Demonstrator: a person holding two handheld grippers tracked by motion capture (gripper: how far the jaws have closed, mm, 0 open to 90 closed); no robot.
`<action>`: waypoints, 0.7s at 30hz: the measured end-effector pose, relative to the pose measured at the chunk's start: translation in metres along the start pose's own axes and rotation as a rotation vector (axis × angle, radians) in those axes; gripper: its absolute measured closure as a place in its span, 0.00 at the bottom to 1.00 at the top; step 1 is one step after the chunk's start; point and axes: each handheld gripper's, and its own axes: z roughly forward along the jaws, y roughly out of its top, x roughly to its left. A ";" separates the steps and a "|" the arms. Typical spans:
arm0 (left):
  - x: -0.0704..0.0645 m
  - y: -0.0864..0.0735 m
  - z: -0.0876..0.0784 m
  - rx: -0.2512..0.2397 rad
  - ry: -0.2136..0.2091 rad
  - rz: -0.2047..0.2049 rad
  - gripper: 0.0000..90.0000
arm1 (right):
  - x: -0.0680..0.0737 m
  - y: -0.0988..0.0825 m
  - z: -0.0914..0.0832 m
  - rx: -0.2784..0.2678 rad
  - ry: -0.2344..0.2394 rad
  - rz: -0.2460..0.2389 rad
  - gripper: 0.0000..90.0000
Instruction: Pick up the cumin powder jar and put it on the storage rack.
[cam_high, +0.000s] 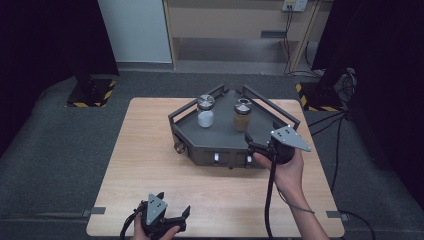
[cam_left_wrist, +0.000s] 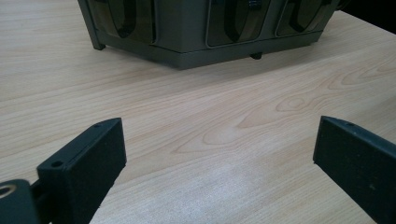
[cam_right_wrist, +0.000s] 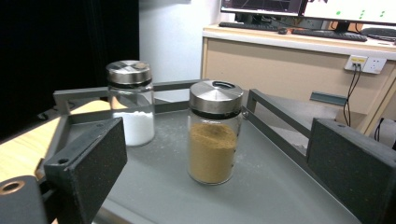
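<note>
Right gripper (cam_high: 257, 149) held in a hand at the front right corner of the dark grey rack (cam_high: 225, 137), jaws spread wide with nothing between the pads — aimed, in the right gripper view, straight at the jar of brown powder (cam_right_wrist: 214, 133). Jar upright on the rack's flat top, metal lid on, roughly half filled, clear of both jaws and some way ahead of them. Just beyond it and to its left in that view, a second jar with white powder (cam_right_wrist: 131, 102), also upright and lidded, standing apart from the brown one, near the low rail (cam_right_wrist: 275, 114) that runs round the top. From the high view, white jar toward the rack's left, brown jar toward its right, both near the back of the tray. Left gripper (cam_high: 172, 212) down at the near edge of the wooden table (cam_high: 150, 165), well apart from the rack, gripped by the other hand; jaws likewise wide open and empty, hovering low over bare wood grain, with the rack's front face (cam_left_wrist: 196, 32) and its dark rounded openings farther ahead in the left gripper view.
</note>
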 end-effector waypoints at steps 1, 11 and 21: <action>0.000 0.000 0.000 0.000 0.001 0.001 0.02 | 0.000 0.000 -0.002 -0.001 0.003 0.001 0.06; -0.003 0.000 -0.003 -0.007 0.008 0.011 0.02 | 0.005 -0.002 -0.024 -0.021 0.014 0.012 0.06; -0.003 -0.001 -0.005 -0.019 0.015 0.017 0.02 | 0.008 -0.009 -0.053 -0.037 0.016 0.011 0.06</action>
